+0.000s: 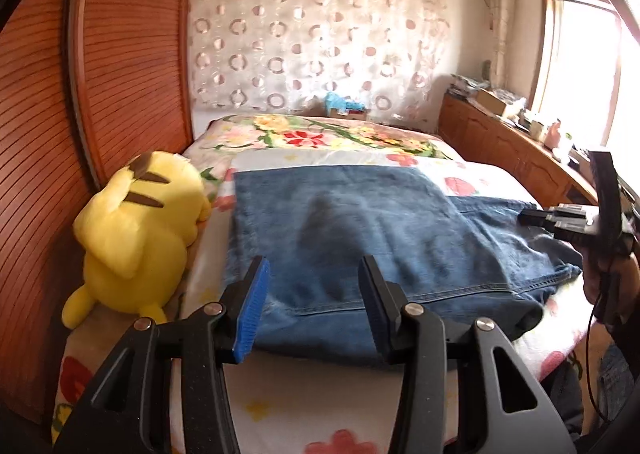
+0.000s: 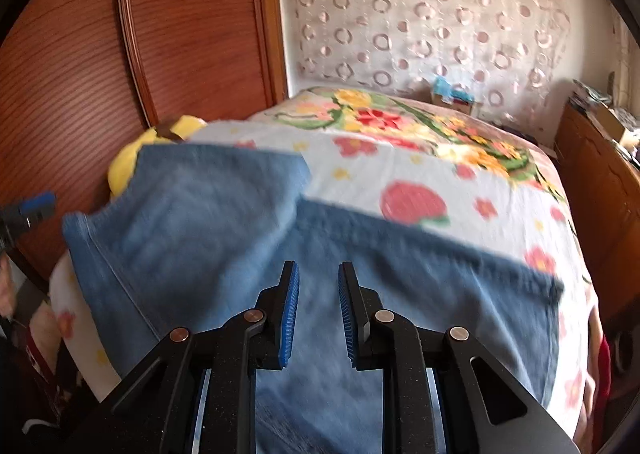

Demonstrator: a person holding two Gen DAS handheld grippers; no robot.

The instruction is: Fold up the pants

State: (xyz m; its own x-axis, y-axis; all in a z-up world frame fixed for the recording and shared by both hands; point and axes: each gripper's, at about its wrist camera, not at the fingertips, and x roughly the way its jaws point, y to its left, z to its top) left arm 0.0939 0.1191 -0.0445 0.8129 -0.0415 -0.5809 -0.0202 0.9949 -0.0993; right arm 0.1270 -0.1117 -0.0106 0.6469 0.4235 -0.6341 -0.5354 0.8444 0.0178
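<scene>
blue jeans (image 1: 360, 222) lying folded on the flowery bed (image 1: 320, 138), yellow plush (image 1: 136, 230) sitting just beside them, left tool (image 1: 312, 310) hovering spread over the jeans, right tool (image 2: 319, 314) hovering slightly spread, both pinching nothing

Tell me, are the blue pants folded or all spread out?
Partly folded. The pants lie on the bed with one layer doubled over another; its edge crosses the lower layer. Both grippers are open, holding nothing.
</scene>
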